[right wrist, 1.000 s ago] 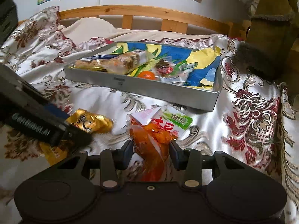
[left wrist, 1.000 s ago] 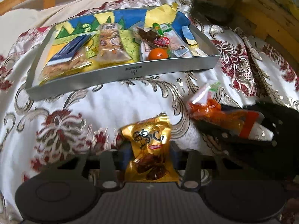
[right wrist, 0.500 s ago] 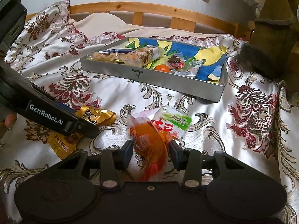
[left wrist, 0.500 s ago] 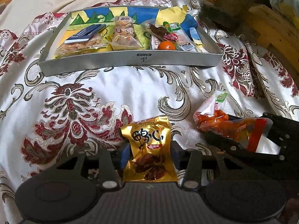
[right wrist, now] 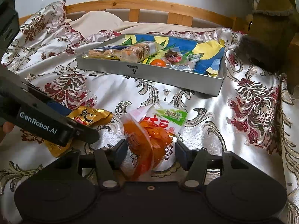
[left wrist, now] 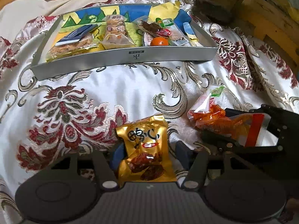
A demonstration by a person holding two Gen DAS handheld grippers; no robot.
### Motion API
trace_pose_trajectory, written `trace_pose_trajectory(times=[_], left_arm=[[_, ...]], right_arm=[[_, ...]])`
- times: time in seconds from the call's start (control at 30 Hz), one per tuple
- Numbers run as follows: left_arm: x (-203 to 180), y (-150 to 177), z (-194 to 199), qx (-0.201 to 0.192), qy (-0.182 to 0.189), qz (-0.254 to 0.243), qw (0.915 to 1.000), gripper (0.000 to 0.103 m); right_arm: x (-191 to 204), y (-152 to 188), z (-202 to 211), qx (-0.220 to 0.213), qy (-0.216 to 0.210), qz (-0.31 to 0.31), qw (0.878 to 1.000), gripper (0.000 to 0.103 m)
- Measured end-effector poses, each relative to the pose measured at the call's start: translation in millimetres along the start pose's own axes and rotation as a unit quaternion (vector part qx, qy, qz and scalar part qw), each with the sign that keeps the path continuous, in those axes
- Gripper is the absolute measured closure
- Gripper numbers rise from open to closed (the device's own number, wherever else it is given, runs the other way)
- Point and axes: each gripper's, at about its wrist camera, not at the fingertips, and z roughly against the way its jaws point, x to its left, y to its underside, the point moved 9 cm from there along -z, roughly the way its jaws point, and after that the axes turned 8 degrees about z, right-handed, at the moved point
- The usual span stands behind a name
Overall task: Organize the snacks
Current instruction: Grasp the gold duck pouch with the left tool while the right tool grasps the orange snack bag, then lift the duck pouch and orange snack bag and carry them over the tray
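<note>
Facing direction: I have both tongs angled down toward the grey tray (left wrist: pixel 121 59), which sits farther up the bedspread (left wrist: pixel 112 93), ahead of each.
Left gripper (left wrist: pixel 149 155): its jaws have just been opening. The gold packet (left wrist: pixel 143 145) stands between them, but I see a gap at the right pad, so I read no grip.
Right gripper (right wrist: pixel 151 153): its jaws have likewise just been opening. The orange packet (right wrist: pixel 149 136) lies between the pads, apparently free of both.
Gold packet: on the bedspread, on the near side of the tray and well apart from its front wall, opposite the wall's middle. Its long axis runs toward the tray.
Orange packet: also on the near side of the tray, opposite its right half, with the green-labelled end nearest the wall.
Nearer hand: each gripper straddles its own packet; neither packet is clearly closer to the tray.
Tray contents: wrapped bars at the left, a tangerine (left wrist: pixel 158 41) and small sachets at the right.
Coming move (my judgement): each pair of pads would close across its packet's short axis, then carry it forward over the front wall.
</note>
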Motion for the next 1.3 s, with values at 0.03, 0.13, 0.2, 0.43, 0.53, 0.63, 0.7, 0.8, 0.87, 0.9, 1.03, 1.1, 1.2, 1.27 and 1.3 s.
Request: trace_pose_trajectory(times=[0.03, 0.13, 0.2, 0.43, 0.53, 0.63, 0.7, 0.8, 0.87, 0.9, 1.03, 1.1, 1.2, 1.27, 1.3], left_arm=[[0, 0, 0, 0.000, -0.002, -0.004, 1.0000, 0.048], [3, 2, 4, -0.001, 0.003, 0.003, 1.0000, 0.053], [4, 5, 7, -0.005, 0.004, 0.006, 1.0000, 0.057], [6, 10, 16, -0.011, 0.010, 0.023, 0.9996, 0.062], [6, 11, 19, -0.012, 0.011, 0.025, 0.9996, 0.062], [5, 12, 22, -0.014, 0.009, 0.025, 0.9996, 0.062], [4, 12, 23, -0.016, 0.007, 0.025, 0.9995, 0.062], [4, 11, 26, -0.019, 0.004, 0.025, 0.9995, 0.062], [5, 11, 27, -0.020, 0.001, 0.028, 0.9994, 0.062], [6, 11, 27, -0.019, -0.001, 0.030, 0.9994, 0.062], [10, 13, 31, -0.021, -0.001, 0.043, 0.9988, 0.062], [12, 14, 35, -0.026, -0.003, 0.048, 0.9985, 0.062], [15, 13, 40, -0.035, -0.005, 0.054, 0.9979, 0.062], [15, 13, 42, -0.039, -0.005, 0.056, 0.9976, 0.062], [16, 13, 42, -0.040, -0.006, 0.056, 0.9976, 0.062]], right_arm=[[0, 0, 0, 0.000, -0.001, -0.002, 1.000, 0.045], [2, 2, 0, 0.001, 0.001, -0.004, 1.000, 0.048], [4, 3, 2, -0.002, -0.002, -0.004, 1.000, 0.055], [9, 5, 9, -0.018, 0.002, 0.001, 1.000, 0.060], [11, 7, 12, -0.021, 0.002, 0.005, 1.000, 0.060], [10, 7, 13, -0.024, 0.000, 0.001, 1.000, 0.060], [10, 7, 14, -0.025, 0.001, 0.000, 1.000, 0.060], [11, 8, 16, -0.029, 0.003, -0.002, 1.000, 0.060], [11, 9, 19, -0.034, 0.004, -0.004, 0.999, 0.060], [12, 9, 20, -0.037, 0.004, -0.005, 0.999, 0.060], [15, 10, 24, -0.045, 0.006, 0.000, 0.999, 0.061], [17, 10, 26, -0.049, 0.008, 0.007, 0.999, 0.061], [21, 10, 29, -0.054, 0.009, 0.016, 0.998, 0.061], [22, 11, 29, -0.052, 0.008, 0.019, 0.998, 0.061], [22, 11, 28, -0.050, 0.008, 0.019, 0.999, 0.061]])
